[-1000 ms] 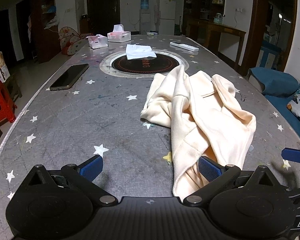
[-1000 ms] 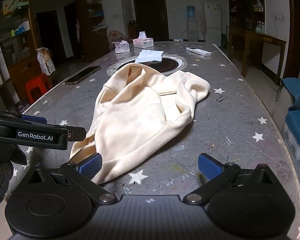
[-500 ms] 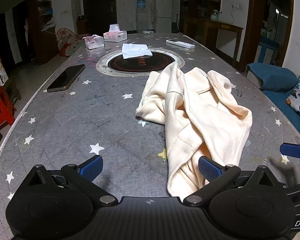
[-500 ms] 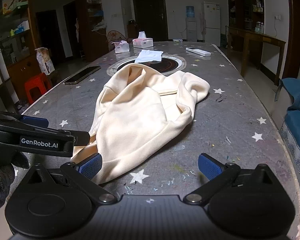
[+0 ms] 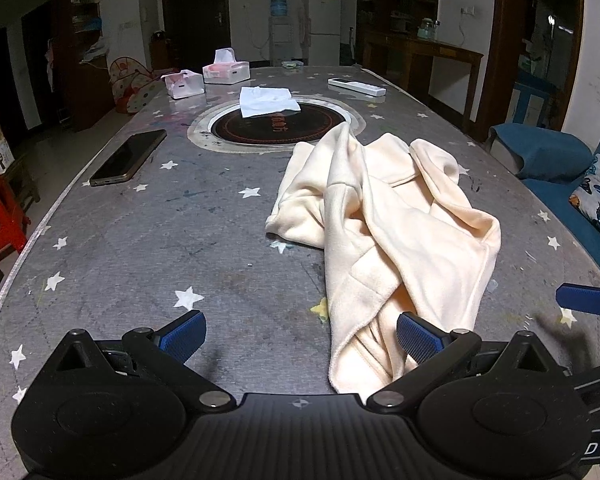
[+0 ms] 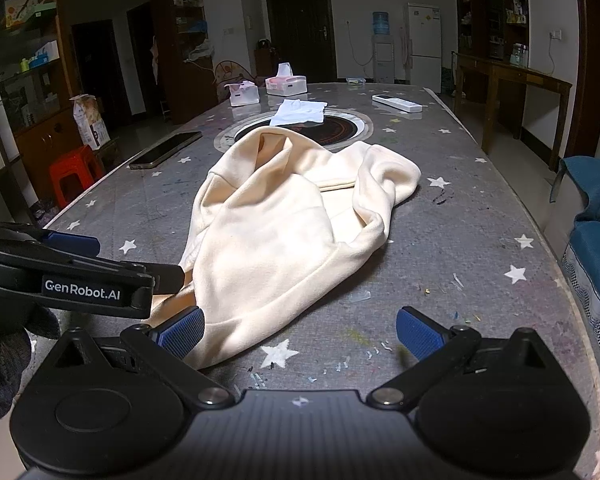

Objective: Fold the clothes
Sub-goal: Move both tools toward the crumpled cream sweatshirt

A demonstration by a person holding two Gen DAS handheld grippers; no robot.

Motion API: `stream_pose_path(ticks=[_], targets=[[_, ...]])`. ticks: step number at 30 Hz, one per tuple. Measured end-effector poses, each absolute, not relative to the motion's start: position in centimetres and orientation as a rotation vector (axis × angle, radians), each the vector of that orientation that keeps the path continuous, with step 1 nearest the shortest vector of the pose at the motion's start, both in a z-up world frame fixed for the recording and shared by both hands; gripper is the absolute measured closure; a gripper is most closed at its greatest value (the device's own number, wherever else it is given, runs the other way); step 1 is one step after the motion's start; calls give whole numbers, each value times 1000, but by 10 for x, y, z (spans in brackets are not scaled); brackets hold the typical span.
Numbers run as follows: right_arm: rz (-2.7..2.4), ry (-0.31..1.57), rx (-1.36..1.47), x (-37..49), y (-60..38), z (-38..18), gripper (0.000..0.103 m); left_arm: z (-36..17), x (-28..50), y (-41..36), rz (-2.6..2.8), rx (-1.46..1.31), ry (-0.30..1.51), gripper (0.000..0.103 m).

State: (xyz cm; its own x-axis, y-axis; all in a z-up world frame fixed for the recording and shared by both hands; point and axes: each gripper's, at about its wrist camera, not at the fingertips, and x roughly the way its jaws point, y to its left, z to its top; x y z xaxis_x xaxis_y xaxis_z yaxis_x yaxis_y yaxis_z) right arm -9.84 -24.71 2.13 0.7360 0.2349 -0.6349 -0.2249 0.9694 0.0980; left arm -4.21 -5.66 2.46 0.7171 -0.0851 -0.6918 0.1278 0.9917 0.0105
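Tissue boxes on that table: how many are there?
2. A white tissue box with pink trim sits at the far left of the table; a pink-and-white tissue box stands just right of it, farther back.

The room is dim with white walls [image 5: 248, 8]. A dark door [image 6: 300, 28] stands at the back, beside a white fridge [image 6: 422, 46]. Tall dark shelves [image 6: 24, 92] line one side. A red stool [image 6: 74, 172] sits on the floor.
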Motion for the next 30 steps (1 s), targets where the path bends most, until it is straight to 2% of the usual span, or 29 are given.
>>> stream_pose_path(ticks=[30], targets=[[260,709,5,-79,-244,19,0,23,-22,-64,-137,84,764,0]])
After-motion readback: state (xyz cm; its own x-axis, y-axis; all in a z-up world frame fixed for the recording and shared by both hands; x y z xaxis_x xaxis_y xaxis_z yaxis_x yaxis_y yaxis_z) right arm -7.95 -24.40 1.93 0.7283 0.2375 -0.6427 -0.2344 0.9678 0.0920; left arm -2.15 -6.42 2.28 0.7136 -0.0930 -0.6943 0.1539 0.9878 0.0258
